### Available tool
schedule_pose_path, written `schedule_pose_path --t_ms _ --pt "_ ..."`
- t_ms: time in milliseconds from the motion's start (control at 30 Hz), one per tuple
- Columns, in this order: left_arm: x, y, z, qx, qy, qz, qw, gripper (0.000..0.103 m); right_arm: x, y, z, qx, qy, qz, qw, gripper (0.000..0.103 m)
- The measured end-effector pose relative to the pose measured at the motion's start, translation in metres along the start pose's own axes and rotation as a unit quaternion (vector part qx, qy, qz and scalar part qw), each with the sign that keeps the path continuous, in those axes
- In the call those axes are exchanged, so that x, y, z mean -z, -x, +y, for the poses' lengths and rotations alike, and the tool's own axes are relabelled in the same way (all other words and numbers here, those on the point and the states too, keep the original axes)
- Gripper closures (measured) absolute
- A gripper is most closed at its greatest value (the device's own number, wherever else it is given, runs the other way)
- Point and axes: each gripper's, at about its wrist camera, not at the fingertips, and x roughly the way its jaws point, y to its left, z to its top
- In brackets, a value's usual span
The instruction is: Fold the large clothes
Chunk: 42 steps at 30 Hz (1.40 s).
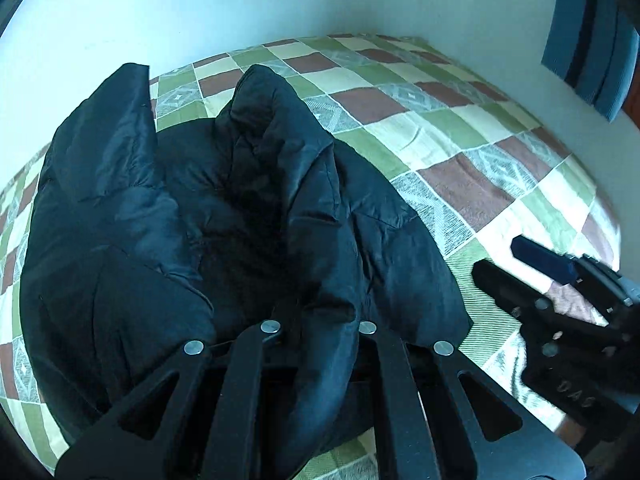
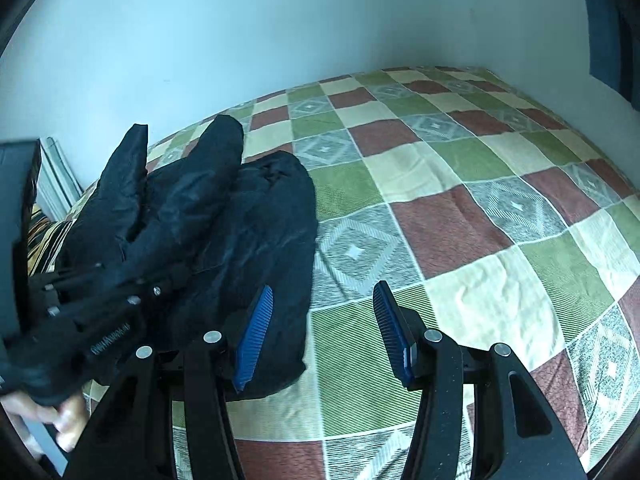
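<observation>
A large black puffer jacket [image 1: 224, 216] lies bunched on a checked bedspread [image 1: 460, 136], two parts of it standing up like peaks. My left gripper [image 1: 316, 320] is shut on a fold of the jacket, its fingertips buried in the fabric. In the right wrist view the jacket [image 2: 240, 232] lies at the left, with the left gripper [image 2: 132, 284] clamped into it. My right gripper [image 2: 322, 332] is open and empty, blue pads wide apart, just right of the jacket's near edge. It also shows at the right of the left wrist view [image 1: 516, 264].
The bed fills both views; its bedspread [image 2: 480, 200] is bare to the right of the jacket. A pale wall [image 1: 200, 12] runs behind the bed. A blue curtain [image 1: 592, 40] hangs at the far right. A striped cloth [image 2: 46, 236] and white panel sit at the far left.
</observation>
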Motion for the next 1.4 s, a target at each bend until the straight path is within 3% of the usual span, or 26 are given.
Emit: schedule_pose_path --t_ms 333,467,533,667,733,900,1067,1200,1400 --pt "0.001 0.013 -0.004 -0.029 -0.008 -0.021 0.9993 0.094 -0.005 0.005 -0.001 0.009 0.008 0.001 1.000 0.050" --pt "0.002 0.025 -0.010 -0.050 -0.014 -0.034 0.9980 0.087 -0.005 0.011 0.003 0.017 0.015 -0.001 1.000 0.050" --pt "0.002 0.041 -0.010 -0.041 -0.002 -0.051 0.9979 0.070 -0.007 0.016 0.005 0.024 0.020 -0.005 1.000 0.050" --pt "0.004 0.083 -0.005 -0.022 0.019 -0.094 0.9952 0.063 -0.011 0.029 0.009 0.029 0.025 -0.014 0.999 0.050" --pt "0.007 0.104 -0.002 -0.035 0.020 -0.114 0.9927 0.050 -0.014 0.035 0.015 0.031 0.032 -0.020 0.999 0.050" --pt "0.021 0.144 0.039 -0.128 0.050 -0.134 0.9815 0.041 -0.021 0.048 0.039 0.022 0.049 -0.029 0.998 0.044" --pt "0.041 0.148 0.111 -0.211 0.117 -0.110 0.9641 0.041 -0.031 0.057 0.082 -0.001 0.086 -0.043 0.995 0.041" --pt "0.057 0.136 0.153 -0.234 0.158 -0.086 0.9554 0.041 -0.044 0.051 0.124 -0.025 0.113 -0.043 0.992 0.040" --pt "0.075 0.121 0.186 -0.226 0.191 -0.070 0.9528 0.041 -0.052 0.019 0.184 -0.048 0.155 -0.018 0.987 0.029"
